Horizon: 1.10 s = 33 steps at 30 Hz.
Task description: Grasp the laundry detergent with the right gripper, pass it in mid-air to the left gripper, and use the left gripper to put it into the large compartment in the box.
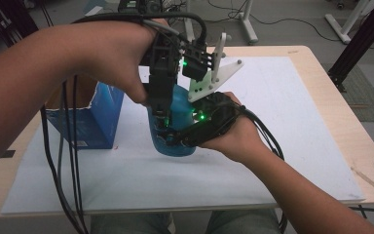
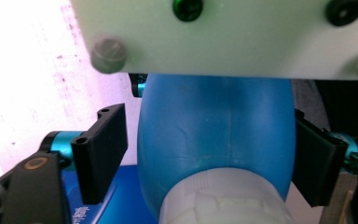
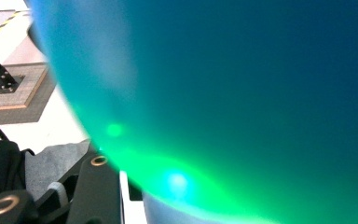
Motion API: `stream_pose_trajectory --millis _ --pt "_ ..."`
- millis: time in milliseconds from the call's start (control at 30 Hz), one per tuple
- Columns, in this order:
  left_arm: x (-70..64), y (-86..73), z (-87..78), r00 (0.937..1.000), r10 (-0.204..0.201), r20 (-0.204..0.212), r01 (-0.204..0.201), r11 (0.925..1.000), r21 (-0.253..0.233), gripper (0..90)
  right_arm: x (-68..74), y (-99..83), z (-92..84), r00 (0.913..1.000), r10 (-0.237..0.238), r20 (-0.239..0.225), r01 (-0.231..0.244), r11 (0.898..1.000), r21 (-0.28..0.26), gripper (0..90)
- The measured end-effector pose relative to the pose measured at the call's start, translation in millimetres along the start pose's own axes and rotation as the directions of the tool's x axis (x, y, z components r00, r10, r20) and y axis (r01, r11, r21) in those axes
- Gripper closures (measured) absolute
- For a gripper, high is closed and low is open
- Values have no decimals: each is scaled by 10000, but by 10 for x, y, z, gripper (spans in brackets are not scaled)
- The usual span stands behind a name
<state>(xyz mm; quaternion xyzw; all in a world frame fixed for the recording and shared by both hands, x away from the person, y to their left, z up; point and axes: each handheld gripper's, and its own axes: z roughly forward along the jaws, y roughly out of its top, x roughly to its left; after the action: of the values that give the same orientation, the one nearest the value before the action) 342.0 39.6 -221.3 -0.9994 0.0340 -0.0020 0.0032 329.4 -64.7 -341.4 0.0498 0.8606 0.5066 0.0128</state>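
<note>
Your right gripper (image 1: 182,139) is clamped on the blue plastic bottle (image 1: 177,114), which stands on the white board (image 1: 282,146) near the middle of the table. Your left gripper (image 1: 163,117) comes down from above; its jaws straddle the bottle's upper part near the white ribbed cap (image 2: 223,198), not pressing it, left jaw apart.

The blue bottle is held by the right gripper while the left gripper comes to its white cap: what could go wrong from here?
1. The left gripper sits off-centre: one pad is near the blue bottle, the other apart, so closing may push it sideways.
2. The jaws flank the shoulder above the white cap and may miss it.
</note>
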Motion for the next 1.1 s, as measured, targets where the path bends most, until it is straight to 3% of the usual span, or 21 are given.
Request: stream_pose_trajectory --millis 267,767,1100 --pt "-5 -1 11 10000 -4 32 4 10000 -89 235 1 0 1 10000 2 7 -2 10000 23 462" --pt "-4 13 36 9996 -18 275 20 10000 -94 374 2 0 16 10000 79 10 -79 10000 -2 463" --pt "0 6 33 9989 -169 429 173 9998 -99 380 8 -7 21 9997 124 -195 -126 9999 -116 459"
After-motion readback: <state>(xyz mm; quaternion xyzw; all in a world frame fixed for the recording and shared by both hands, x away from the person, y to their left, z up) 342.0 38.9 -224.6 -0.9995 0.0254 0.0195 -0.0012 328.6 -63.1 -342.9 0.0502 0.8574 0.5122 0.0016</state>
